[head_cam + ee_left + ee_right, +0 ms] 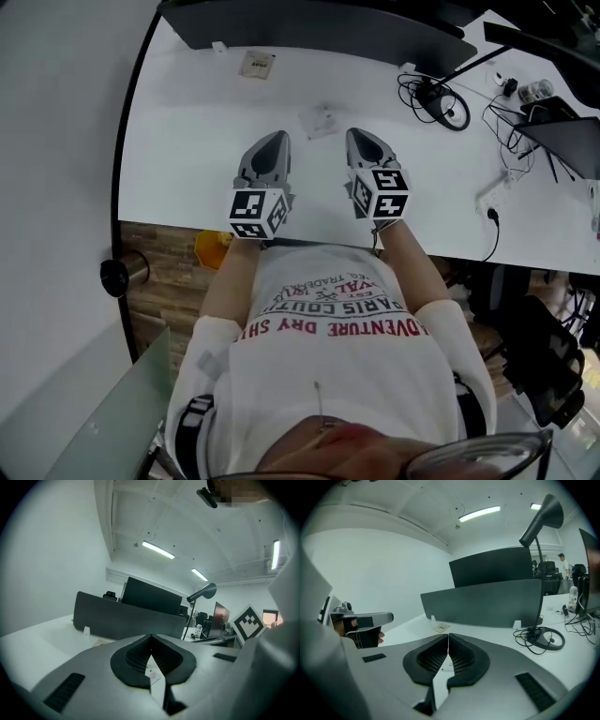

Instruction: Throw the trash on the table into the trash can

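Note:
A crumpled clear wrapper (319, 120) lies on the white table (187, 141), just ahead of both grippers and between them. A small tan packet (256, 64) lies farther back near the dark divider; it also shows in the right gripper view as the packet (440, 627). My left gripper (274, 139) and right gripper (361, 134) hover side by side over the near part of the table. Both have their jaws closed tip to tip with nothing held. In the left gripper view a bit of the wrapper (152, 673) shows on the table below the shut left gripper (151, 639). The right gripper (448, 635) is likewise shut.
A dark divider panel (309, 23) runs along the table's far side. A desk lamp base with looped cables (441, 103) stands at the right, with more cables and devices (534, 103) beyond. On the floor below the table's near edge sit a yellow object (211, 248) and a black cylinder (122, 272).

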Demonstrator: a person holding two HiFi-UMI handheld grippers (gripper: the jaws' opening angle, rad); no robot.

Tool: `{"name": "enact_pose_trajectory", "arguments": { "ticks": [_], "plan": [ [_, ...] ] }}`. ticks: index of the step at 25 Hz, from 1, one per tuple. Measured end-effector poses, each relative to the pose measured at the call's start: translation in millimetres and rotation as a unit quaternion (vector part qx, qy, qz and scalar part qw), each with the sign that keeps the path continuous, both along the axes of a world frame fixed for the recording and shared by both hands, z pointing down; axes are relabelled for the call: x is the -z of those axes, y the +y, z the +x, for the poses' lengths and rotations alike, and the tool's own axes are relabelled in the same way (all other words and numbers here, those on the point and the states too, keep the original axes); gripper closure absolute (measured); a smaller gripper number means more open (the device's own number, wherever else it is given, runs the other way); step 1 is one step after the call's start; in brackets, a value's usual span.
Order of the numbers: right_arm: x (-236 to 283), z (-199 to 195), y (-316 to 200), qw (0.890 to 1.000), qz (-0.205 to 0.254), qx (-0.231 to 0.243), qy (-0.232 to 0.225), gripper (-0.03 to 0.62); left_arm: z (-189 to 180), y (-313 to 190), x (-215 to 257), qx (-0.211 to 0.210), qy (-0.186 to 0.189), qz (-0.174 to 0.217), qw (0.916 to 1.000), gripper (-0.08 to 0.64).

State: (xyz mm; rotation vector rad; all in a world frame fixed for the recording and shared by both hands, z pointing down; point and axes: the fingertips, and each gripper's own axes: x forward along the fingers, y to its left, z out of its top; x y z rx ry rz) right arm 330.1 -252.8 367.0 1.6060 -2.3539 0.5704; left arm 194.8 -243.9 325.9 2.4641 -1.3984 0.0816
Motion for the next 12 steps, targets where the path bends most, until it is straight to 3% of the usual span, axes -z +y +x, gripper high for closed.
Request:
{"name": "enact_pose_trajectory", "arguments": {
  "ticks": [11,12],
  "plan": [
    [-33,-123,-105,0.994,-0.066,0.084,0.022,0.558,-114,-70,-34,0.033,0.002,-0.038,0.9987,0.537],
    [-37,-135,-116,0.993,-0.068,0.094,0.026,0.481,-121,-75,-38,0.032,0.003,-0.044,0.9985,0.537]
  ]
}}
